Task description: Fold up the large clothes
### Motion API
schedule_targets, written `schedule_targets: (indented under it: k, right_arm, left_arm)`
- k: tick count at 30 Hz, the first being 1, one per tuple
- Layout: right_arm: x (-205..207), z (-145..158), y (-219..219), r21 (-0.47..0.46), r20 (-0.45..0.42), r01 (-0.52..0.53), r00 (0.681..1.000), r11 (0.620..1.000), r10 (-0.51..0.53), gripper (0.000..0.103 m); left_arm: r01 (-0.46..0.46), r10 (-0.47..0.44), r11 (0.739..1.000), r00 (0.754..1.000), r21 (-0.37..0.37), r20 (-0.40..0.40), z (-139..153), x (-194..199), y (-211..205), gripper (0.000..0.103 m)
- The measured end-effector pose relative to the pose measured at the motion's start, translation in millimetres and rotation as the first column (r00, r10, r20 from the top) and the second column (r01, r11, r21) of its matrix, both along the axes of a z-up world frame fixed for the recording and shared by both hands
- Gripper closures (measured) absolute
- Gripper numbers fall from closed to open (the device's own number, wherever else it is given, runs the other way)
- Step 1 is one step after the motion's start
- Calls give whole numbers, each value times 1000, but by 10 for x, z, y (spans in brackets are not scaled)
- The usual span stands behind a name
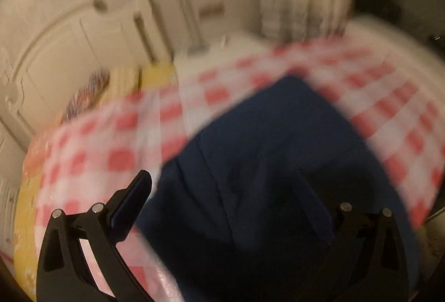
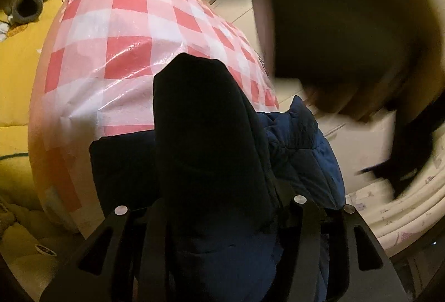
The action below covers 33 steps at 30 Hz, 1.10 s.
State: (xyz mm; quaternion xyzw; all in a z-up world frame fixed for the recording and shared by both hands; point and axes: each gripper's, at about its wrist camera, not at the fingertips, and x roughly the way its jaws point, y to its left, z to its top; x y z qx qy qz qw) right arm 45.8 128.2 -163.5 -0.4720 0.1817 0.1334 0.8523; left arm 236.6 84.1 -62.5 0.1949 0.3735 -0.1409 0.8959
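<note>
Black left gripper (image 1: 226,195) fingers spread wide over navy quilted jacket (image 1: 264,163), nothing pinched; jacket lying on red-and-white checked plastic cover (image 1: 119,140); right gripper (image 2: 214,207) straddling a dark jacket fold, grip unclear; yellow bedding (image 2: 16,74) left of the cover

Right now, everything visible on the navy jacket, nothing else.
The navy jacket looks like dark blue quilted, padded fabric with stitched seams. It lies bunched and partly folded on the red-and-white checked plastic cover, one rounded, shadowed fold rising toward the right wrist camera. That bulk sits between the right gripper fingers; pad contact is hidden. In the blurred left wrist view it spreads flat between the open left gripper fingers. Collar, zip and sleeves cannot be made out.
</note>
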Motion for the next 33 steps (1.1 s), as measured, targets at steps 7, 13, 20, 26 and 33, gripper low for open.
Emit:
schedule_targets:
  k: [7,13,20,26,33]
  right_arm:
    - [-278,131,-234,36,-85,-113,990,993,115,44]
    - [-543,717,-1001,300,-188,-187,950,935,250,31]
    - [596,1350,-2236,623,-230,161,973,766,-17,51]
    - [1962,1198,-2405,650,-392,365,913,667,-117,66]
    - [2523,501,-1928,401,-466,423,858,813,-217,65]
  left_arm:
    - [-82,84,996,996,-43,40,-411,52,259,2]
    - [-111,114,986,993,-121,19,-426,86,461,2]
    - [-143,151,976,988,-165,39,-459,75,553,2]
    - [-172,183,967,982,-187,46,-467,61,631,2]
    - [-229,243,953,969,-198,49,-489,64,742,2]
